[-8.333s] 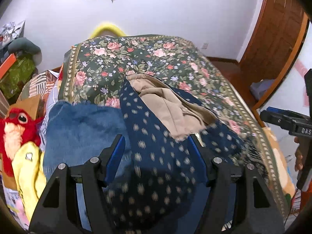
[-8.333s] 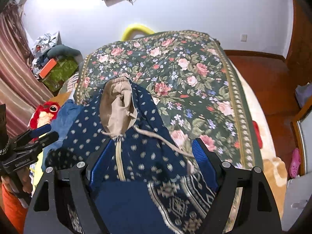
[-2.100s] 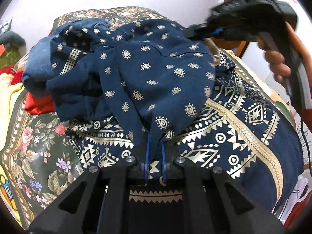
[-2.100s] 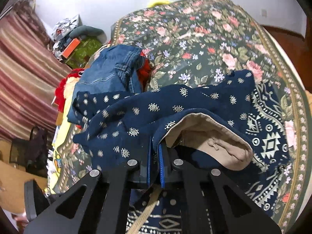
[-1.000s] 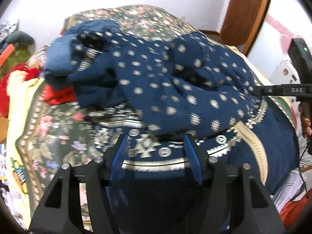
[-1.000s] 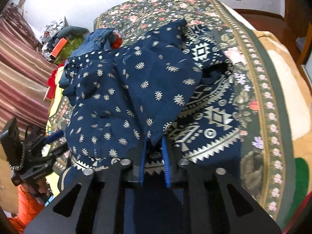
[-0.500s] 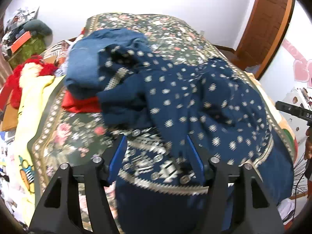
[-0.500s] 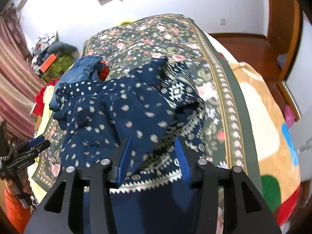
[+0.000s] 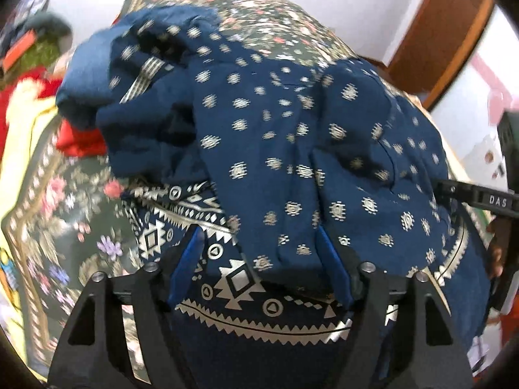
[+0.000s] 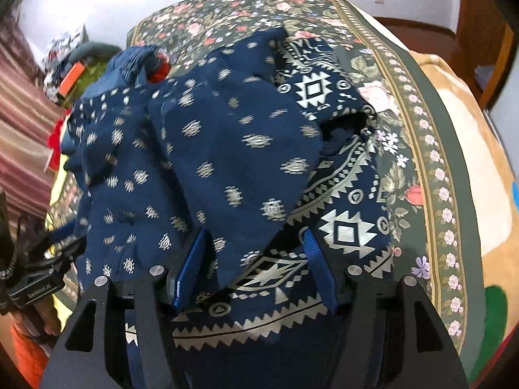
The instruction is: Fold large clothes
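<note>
A navy hooded garment point(image 9: 292, 149) with cream motifs and a zigzag-patterned hem lies bunched and folded over itself on the floral bedspread point(image 9: 65, 194). My left gripper point(image 9: 259, 256) hovers at its near edge. Its jaws are opening, and a dotted fold lies loosely between the blue pads point(image 9: 189, 259) without being pinched. My right gripper point(image 10: 256, 256) stands over the same garment point(image 10: 233, 149) from the other side. Its jaws are opening too, with fabric between them but not pressed. Each gripper also shows in the other view: the right gripper point(image 9: 476, 197) and the left gripper point(image 10: 42, 275).
Folded jeans point(image 9: 87, 74) and a red cloth point(image 9: 78, 142) sit beside the garment at the far left. A tan blanket point(image 10: 464, 136) lies past the bedspread's border point(image 10: 421, 149). A striped curtain point(image 10: 19, 129) and clutter line one wall. A wooden door point(image 9: 444, 32) stands at the back.
The right jaws, nearly shut on a fold a second ago, have let go and spread. The left jaws have widened. Both grippers have dropped closer to the garment.
</note>
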The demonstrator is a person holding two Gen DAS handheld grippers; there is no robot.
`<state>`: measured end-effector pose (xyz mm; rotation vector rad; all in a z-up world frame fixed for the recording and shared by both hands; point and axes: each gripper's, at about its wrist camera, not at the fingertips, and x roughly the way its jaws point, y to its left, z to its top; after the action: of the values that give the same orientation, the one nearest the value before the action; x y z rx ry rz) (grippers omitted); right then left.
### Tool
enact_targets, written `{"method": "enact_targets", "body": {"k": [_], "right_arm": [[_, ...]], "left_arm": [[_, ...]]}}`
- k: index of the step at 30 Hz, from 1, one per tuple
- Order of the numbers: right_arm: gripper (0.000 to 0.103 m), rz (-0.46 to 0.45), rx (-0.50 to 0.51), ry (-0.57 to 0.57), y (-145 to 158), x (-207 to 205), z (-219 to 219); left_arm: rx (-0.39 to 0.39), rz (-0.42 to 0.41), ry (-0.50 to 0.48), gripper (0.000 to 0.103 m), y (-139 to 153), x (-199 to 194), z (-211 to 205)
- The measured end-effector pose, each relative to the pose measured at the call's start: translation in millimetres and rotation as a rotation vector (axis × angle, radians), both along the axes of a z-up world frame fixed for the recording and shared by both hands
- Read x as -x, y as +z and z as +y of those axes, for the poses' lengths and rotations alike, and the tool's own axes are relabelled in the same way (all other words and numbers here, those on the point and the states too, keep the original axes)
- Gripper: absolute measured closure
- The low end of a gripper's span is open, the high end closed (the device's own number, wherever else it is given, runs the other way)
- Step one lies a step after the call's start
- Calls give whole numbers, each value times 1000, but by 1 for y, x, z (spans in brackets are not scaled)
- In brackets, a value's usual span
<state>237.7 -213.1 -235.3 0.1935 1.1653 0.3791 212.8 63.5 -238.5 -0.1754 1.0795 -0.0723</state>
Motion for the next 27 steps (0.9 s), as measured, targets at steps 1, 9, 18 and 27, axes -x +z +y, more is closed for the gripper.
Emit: {"method": "enact_targets", "body": {"k": [1,9,18,27], "right_arm": [[45,5,-8,-7,1,-1,-3],[44,-48,-52,-100,25,-7,-36],[41,-71,-25,-178,30,-47,-55],[41,10,-43,-170,4,-102,-54]], "left_arm": [[27,8,9,32,0,0,4],[35,-76,100,29,35,-3,49],[130,-46,249,25,20,-29,118],[175,-6,232,25,-8,-70,129]]}}
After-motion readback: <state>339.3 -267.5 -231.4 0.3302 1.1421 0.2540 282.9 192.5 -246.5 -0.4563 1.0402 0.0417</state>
